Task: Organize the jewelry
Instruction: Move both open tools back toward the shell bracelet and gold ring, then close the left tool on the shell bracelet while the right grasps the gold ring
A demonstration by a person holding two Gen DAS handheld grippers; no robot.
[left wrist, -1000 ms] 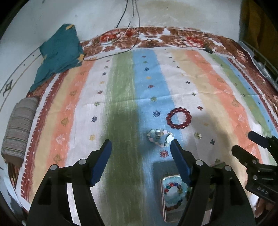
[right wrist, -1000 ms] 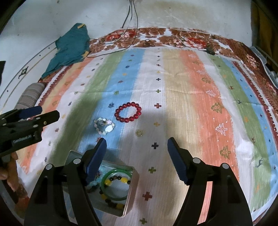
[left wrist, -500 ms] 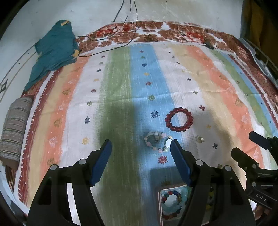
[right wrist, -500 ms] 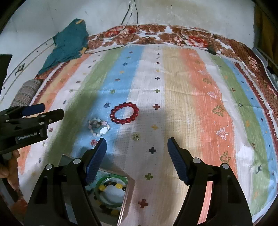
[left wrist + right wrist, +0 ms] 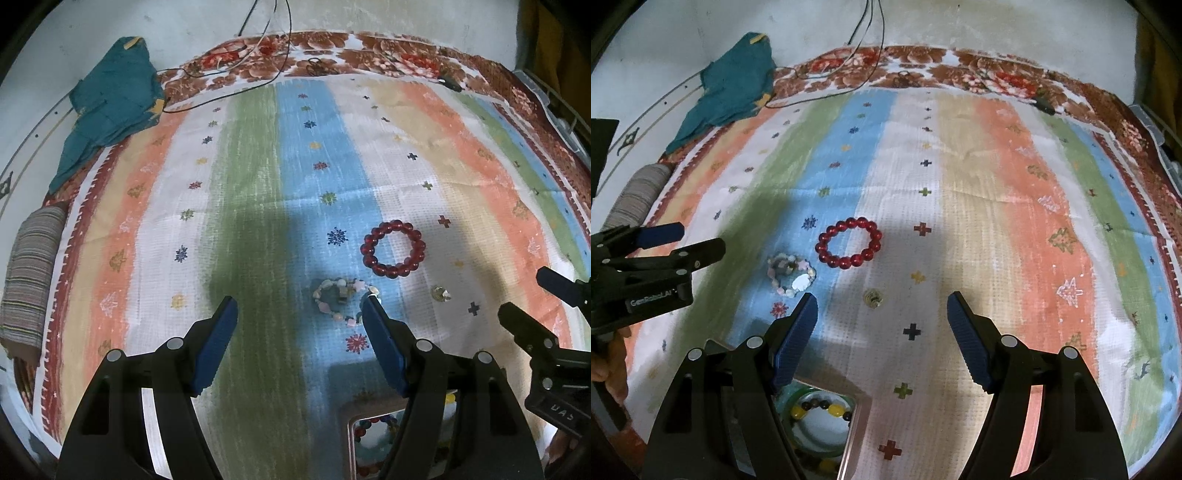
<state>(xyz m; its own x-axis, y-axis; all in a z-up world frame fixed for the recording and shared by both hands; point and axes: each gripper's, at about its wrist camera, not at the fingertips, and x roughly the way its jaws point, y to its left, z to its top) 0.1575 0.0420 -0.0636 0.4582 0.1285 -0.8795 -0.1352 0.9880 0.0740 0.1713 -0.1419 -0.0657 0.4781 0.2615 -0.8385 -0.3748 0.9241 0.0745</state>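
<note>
A red bead bracelet (image 5: 393,248) (image 5: 849,242) lies on the striped cloth. A pale pastel bead bracelet (image 5: 341,301) (image 5: 791,274) lies just in front of it, to its left. A small metallic ring or charm (image 5: 439,293) (image 5: 873,297) lies to the right. A square tin (image 5: 373,432) (image 5: 827,417) holds a green bangle and several beaded bracelets near the front edge. My left gripper (image 5: 299,321) is open and empty above the cloth, its right finger beside the pastel bracelet. My right gripper (image 5: 881,321) is open and empty, hovering above the ring.
A teal cloth (image 5: 110,99) lies at the far left corner. A striped roll (image 5: 29,273) lies at the left edge. Thin cables (image 5: 258,55) run across the far floral border. A small dark object (image 5: 452,83) sits at the far right.
Both grippers have drawn back and toward me; the tin has slid lower and partly out of view. The jewelry on the cloth has not moved. Both grippers stay open.
</note>
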